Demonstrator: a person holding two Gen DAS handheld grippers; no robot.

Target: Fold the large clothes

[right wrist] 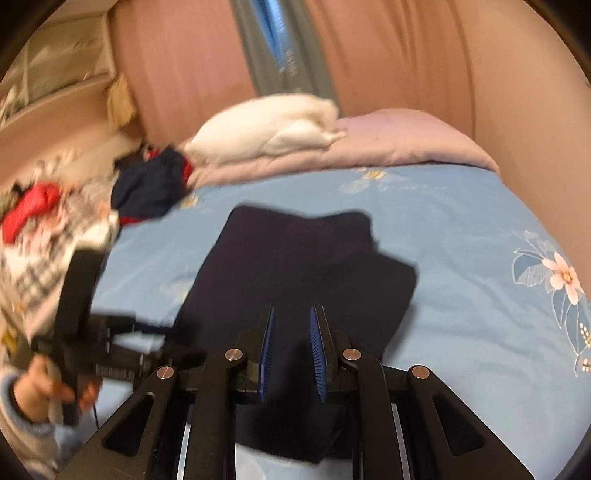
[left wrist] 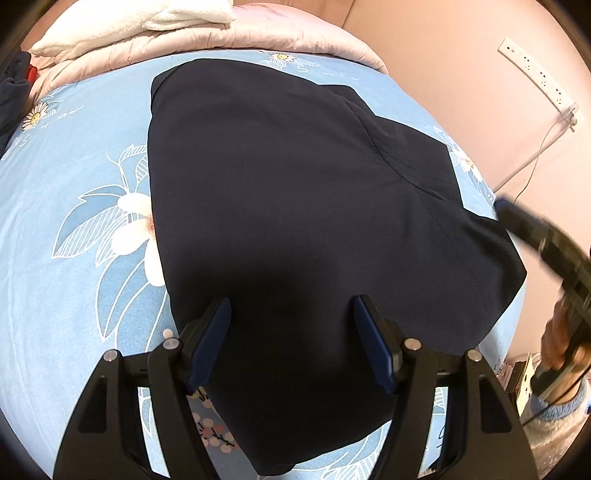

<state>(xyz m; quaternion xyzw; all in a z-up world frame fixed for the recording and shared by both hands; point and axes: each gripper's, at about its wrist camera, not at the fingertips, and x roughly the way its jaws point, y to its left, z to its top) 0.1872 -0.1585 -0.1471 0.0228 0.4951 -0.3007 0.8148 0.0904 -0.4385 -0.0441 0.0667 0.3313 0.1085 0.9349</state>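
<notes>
your left gripper (left wrist: 291,314) hangs over the near half of the dark navy garment (left wrist: 295,192), its fingers spread wide with nothing pinched between them. the garment lies folded and flat in the middle of the blue floral bedsheet (left wrist: 74,258), its left edge straight, its right edge stepped where a layer overlaps. your right gripper (right wrist: 291,325) sits above the garment's near edge (the right wrist view is smeared by motion), its fingers parted by a narrow gap and not touching the cloth. bare sheet lies open on both sides of the garment: a broad strip to the left, a thinner one to the right before the bed's edge and the pink wall (left wrist: 461,74). a pink quilt (left wrist: 258,40) with a white blanket (left wrist: 129,26) on it borders the far end. a heap of mixed clothes (right wrist: 55,221) crowds the left side in the right wrist view.
</notes>
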